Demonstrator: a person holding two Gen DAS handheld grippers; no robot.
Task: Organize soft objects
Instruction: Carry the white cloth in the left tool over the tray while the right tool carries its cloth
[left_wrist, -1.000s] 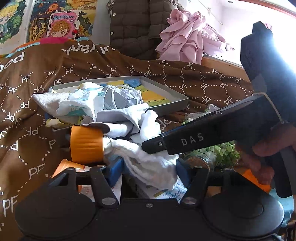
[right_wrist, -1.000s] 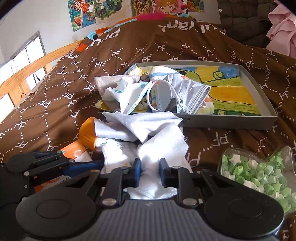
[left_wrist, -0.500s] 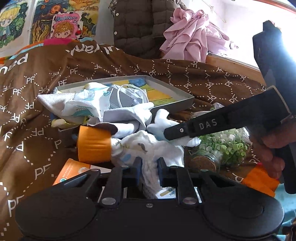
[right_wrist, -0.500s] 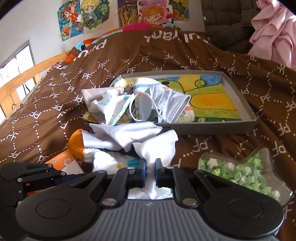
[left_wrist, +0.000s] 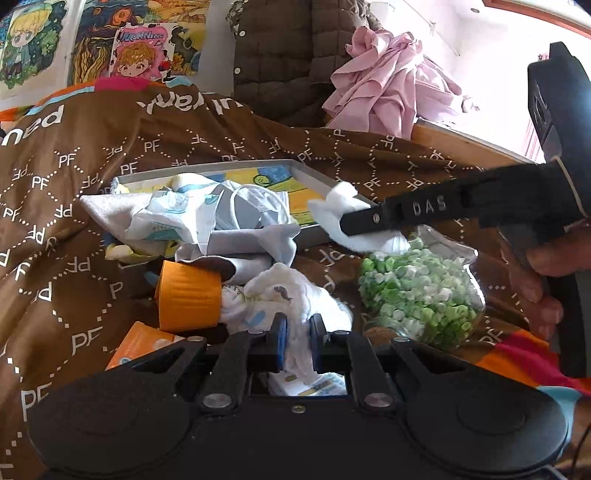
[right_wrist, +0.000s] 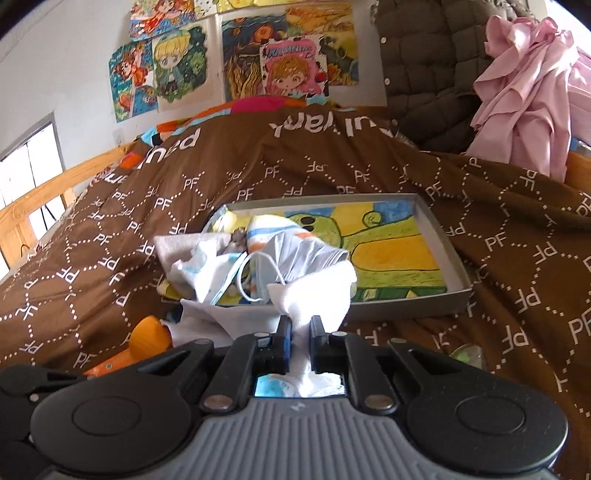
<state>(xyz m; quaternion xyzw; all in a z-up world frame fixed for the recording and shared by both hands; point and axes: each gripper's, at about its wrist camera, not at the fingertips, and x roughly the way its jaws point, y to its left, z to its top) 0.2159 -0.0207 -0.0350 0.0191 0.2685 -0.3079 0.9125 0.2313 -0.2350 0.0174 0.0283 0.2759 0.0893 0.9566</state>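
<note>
Left gripper (left_wrist: 295, 334): low centre of the left wrist view, its jaws have just been closing and now pinch a patterned white cloth (left_wrist: 284, 295) drawn narrow between the blue pads; the cloth bunches just ahead of the tips, so the grip sits on a fold, not an edge.
Right gripper (right_wrist: 298, 338): low centre of its own view, jaws nearly together and clamped on a plain white cloth (right_wrist: 317, 291), having just finished closing. In the left wrist view its black arm reaches in from the right, with that cloth (left_wrist: 343, 218) hanging off the tip, clear of the bedding and just in front of the tray's near corner.
Hand (left_wrist: 539, 273): right edge of the left wrist view, wrapped round the right gripper's handle.
Tray (right_wrist: 439, 236): grey, shallow, centre of the right wrist view, with a painted picture on its floor; apparently the collecting place.
Already in the tray: a heap of face masks and cloths (right_wrist: 258, 258) crowds its left half, spilling over the near left edge; the right half is bare.
Star jar (left_wrist: 417, 291): clear, full of green paper stars, lying right of centre in the left wrist view, below the lifted cloth; hard, so probably left alone.
Orange cap (left_wrist: 188, 295): left of the patterned cloth, touching it.
Bedspread (right_wrist: 369, 166): brown, under everything.
Likely step: carrying the plain cloth to the tray.
</note>
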